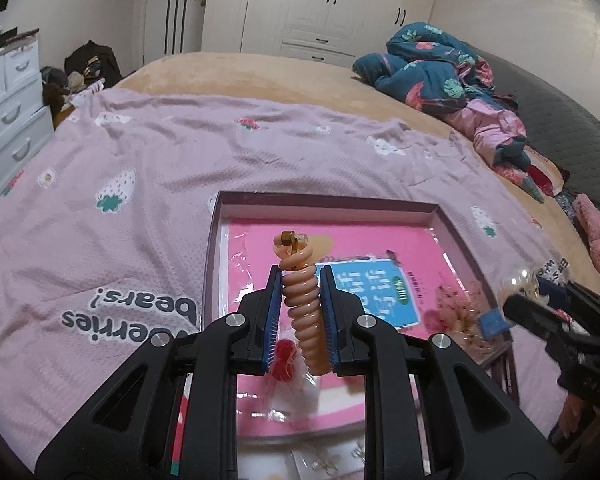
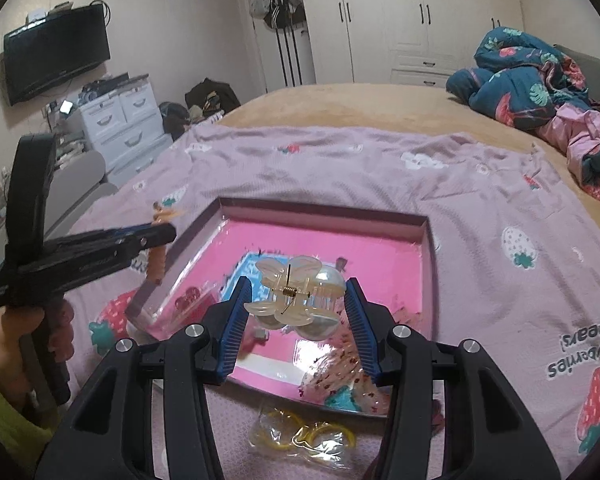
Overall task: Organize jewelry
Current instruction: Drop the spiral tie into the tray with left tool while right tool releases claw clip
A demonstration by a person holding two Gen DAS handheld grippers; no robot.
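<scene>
My left gripper (image 1: 300,276) is shut on a peach spiral hair tie (image 1: 306,312) with an amber clasp on top, held above a shallow box (image 1: 324,200) with a pink floor. The right wrist view shows the same gripper (image 2: 156,236) at the left with the hair tie (image 2: 157,265) hanging below it, over the box's left edge. My right gripper (image 2: 298,284) is shut on a pearly cream claw hair clip (image 2: 298,296) above the box (image 2: 424,248). In the left wrist view the right gripper sits at the right edge, holding the clip (image 1: 520,280).
The box lies on a lilac strawberry blanket (image 1: 140,184) spread over a tan bed. Red beads (image 1: 284,356), a floral clip (image 2: 340,372) and a blue card (image 1: 380,292) lie in the box. A bag of yellow rings (image 2: 304,432) lies in front of it. Crumpled bedding (image 1: 440,64) sits far right.
</scene>
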